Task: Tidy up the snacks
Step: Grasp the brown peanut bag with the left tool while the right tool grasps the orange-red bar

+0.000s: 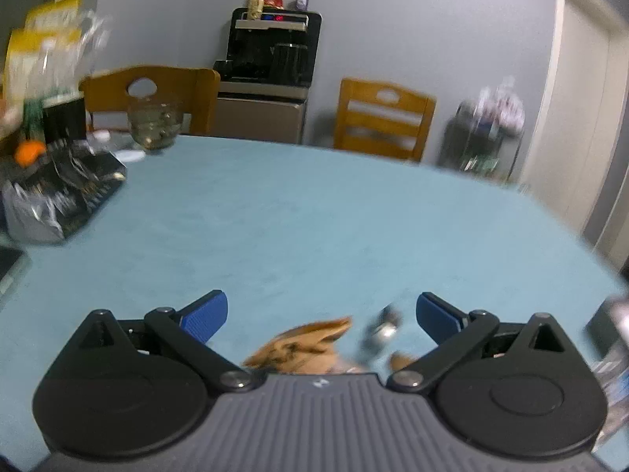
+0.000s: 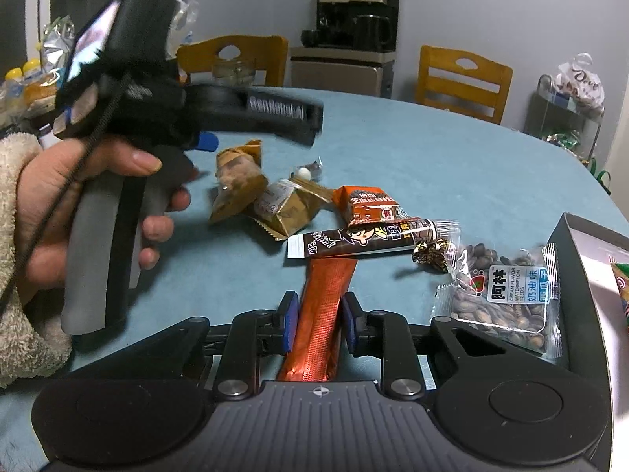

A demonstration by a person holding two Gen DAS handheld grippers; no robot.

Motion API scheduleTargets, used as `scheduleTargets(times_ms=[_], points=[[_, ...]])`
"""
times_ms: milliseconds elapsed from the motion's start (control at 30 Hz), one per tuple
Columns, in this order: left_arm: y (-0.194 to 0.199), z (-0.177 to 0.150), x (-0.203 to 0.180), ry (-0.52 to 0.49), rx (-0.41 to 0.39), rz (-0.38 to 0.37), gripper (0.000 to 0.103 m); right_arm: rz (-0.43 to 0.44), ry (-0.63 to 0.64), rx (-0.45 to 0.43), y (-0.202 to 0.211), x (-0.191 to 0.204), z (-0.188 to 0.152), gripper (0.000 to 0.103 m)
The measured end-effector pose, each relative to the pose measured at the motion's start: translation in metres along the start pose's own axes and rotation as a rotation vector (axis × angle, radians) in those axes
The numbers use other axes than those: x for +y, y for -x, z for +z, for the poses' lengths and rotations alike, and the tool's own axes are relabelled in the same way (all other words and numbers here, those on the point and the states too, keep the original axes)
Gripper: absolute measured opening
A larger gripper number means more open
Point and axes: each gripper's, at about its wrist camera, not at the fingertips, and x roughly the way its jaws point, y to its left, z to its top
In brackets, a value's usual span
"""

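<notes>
My right gripper [image 2: 319, 320] is shut on a long orange-red stick packet [image 2: 326, 299] that lies lengthwise on the blue table. Ahead of it lie a dark chocolate bar [image 2: 369, 238], an orange-brown packet [image 2: 367, 204], a gold packet [image 2: 287, 208], a brown packet [image 2: 236, 181], a foil candy [image 2: 430, 253] and a bag of watermelon seeds [image 2: 503, 295]. A hand holds my left gripper [image 2: 259, 126] just above the brown packet. In the left wrist view that gripper [image 1: 321, 316] stands open over the brown packet [image 1: 302, 344] and a small blurred candy [image 1: 383, 326].
A black box [image 2: 582, 259] with a pale inside stands at the right table edge. At the table's left sit a carton of dark packets [image 1: 67, 192], an orange [image 1: 29, 151] and a glass jar [image 1: 155, 124]. Two wooden chairs [image 1: 383, 118] and a drinks machine [image 1: 271, 55] stand behind.
</notes>
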Motion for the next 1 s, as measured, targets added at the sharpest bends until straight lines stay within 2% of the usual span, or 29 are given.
scheduleTargets(times_ms=[167,400,533,633,700,733,833,900,1000], points=[[-0.002,-0.009,0.001,-0.073,0.018,0.005,0.103,0.006,-0.007,0.004,-0.001,0.0,0.001,0.029],[-0.004,-0.013,0.021,-0.039,0.053,-0.026,0.103,0.022,-0.025,0.006,-0.003,0.001,0.002,0.039],[-0.006,-0.012,0.031,-0.019,0.064,-0.063,0.1,0.005,-0.029,-0.002,-0.004,0.0,0.002,0.04],[-0.004,-0.015,0.032,-0.044,0.075,-0.104,0.088,-0.006,-0.014,-0.009,-0.004,0.001,0.001,0.039],[-0.002,-0.017,0.033,-0.039,0.082,-0.134,0.076,-0.01,-0.01,-0.012,-0.003,0.001,0.0,0.039],[-0.002,-0.017,0.035,-0.028,0.091,-0.153,0.073,-0.01,-0.012,-0.013,-0.004,0.001,0.0,0.039],[-0.001,-0.017,0.042,-0.002,0.101,-0.172,0.065,-0.011,-0.016,-0.013,-0.003,0.001,0.001,0.039],[0.001,-0.016,0.045,0.012,0.106,-0.186,0.053,-0.013,-0.012,-0.014,-0.003,0.001,0.001,0.039],[0.007,-0.019,0.048,0.02,0.112,-0.203,0.043,-0.017,-0.014,-0.018,-0.004,0.002,0.0,0.039]])
